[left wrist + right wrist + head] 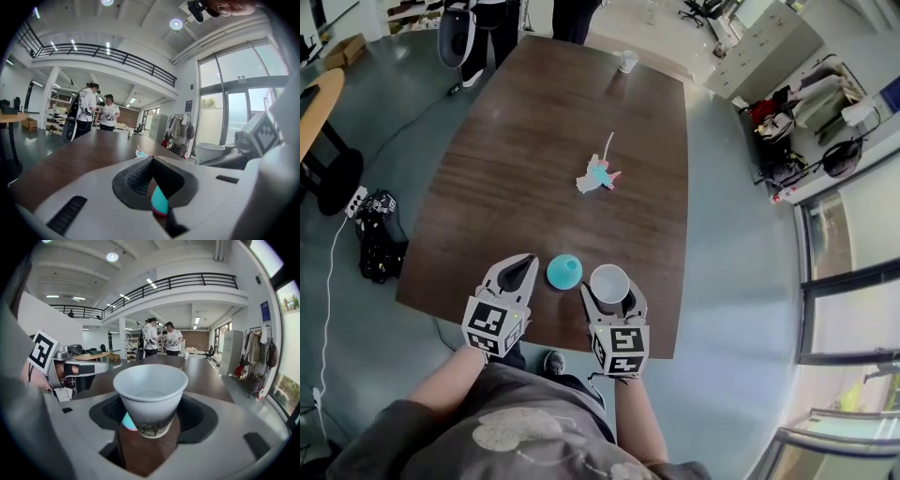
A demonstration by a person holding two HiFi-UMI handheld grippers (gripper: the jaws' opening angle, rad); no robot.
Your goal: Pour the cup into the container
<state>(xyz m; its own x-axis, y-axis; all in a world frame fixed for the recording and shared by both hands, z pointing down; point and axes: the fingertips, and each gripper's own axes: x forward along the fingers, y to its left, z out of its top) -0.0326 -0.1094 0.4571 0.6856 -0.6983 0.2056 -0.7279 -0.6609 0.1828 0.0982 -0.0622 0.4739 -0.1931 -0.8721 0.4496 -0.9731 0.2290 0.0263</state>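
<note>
Right gripper [609, 292]: I've got it closed on the cup [151, 394], jaws wide, one pad on each side of the wall below the rim. The cup is upright with its mouth up; I can't tell if its base is off the table [534, 141]. Left gripper [525, 262]: tips together, holding nothing, with its nose angled a bit right toward the container [563, 271]. The container is teal and sits on the table between my two grippers, just left of the cup and just right of the left tips; a sliver of wood shows between it and the cup. My left forearm [445, 380] and right forearm [633, 417] come in from below, roughly side by side. Both grippers point away from me across the table and are about level, and their marker cubes hang out past the near edge. The cup and container are close to that near edge. The table's right edge is near, on the cup's outer side, with grey floor beyond. Ahead there is open wood up to a scrap [600, 176] mid-table, well apart from the cup. Past that, a far cup [627, 62] stands by the far edge. People [487, 28] stand at the far end, off the table.
</note>
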